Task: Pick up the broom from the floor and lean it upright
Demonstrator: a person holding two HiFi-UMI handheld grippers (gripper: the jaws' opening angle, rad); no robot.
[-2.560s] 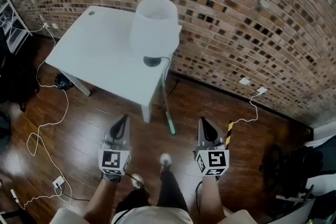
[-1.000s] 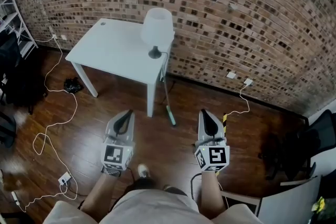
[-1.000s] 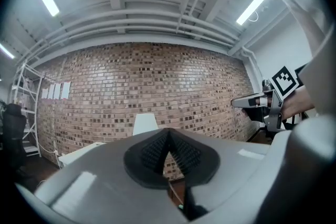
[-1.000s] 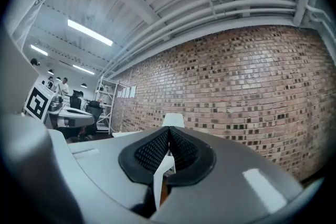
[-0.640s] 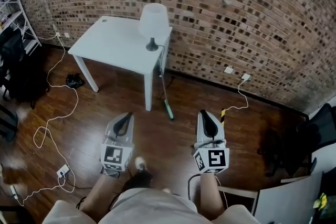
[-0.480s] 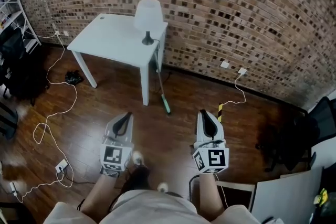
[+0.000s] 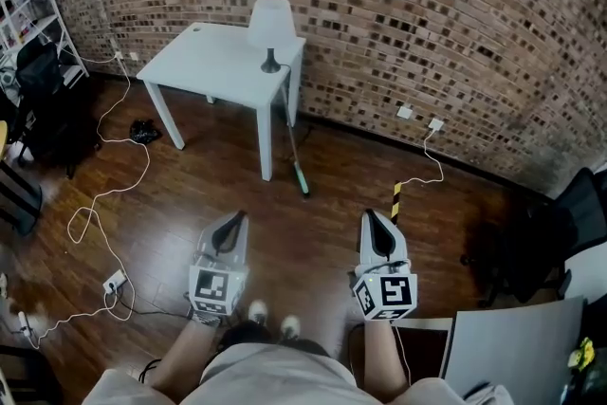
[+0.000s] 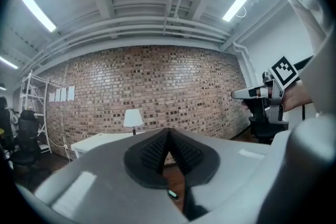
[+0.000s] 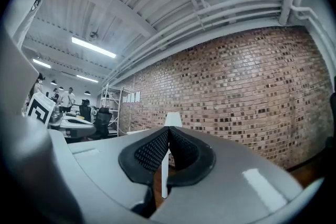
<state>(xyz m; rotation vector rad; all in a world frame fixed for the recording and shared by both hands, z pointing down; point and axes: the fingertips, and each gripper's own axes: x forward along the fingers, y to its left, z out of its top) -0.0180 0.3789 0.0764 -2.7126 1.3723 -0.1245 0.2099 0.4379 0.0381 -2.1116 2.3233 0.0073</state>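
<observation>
One long brick wall (image 7: 427, 14) fills the far side of what we see, and below it runs a dark wooden floor (image 7: 199, 190). Against the wall stands a white desk (image 7: 204, 62) with a white-shaded lamp (image 7: 270, 22) near its right-hand edge. The broom (image 7: 301, 178) is off the floor's flat: it stands tilted at the desk's right side, its green head on the boards just beside the front right leg and its thin handle rising towards the desk's edge. Well apart from it, close to our feet, we hold both tools level and pointing at the wall. The left tool (image 7: 230, 228) has its jaws pressed together on nothing. The right tool (image 7: 376, 230) has just been closing; its jaws now meet with nothing between them. A white cable (image 7: 95, 223) loops over the floor to our left.
</observation>
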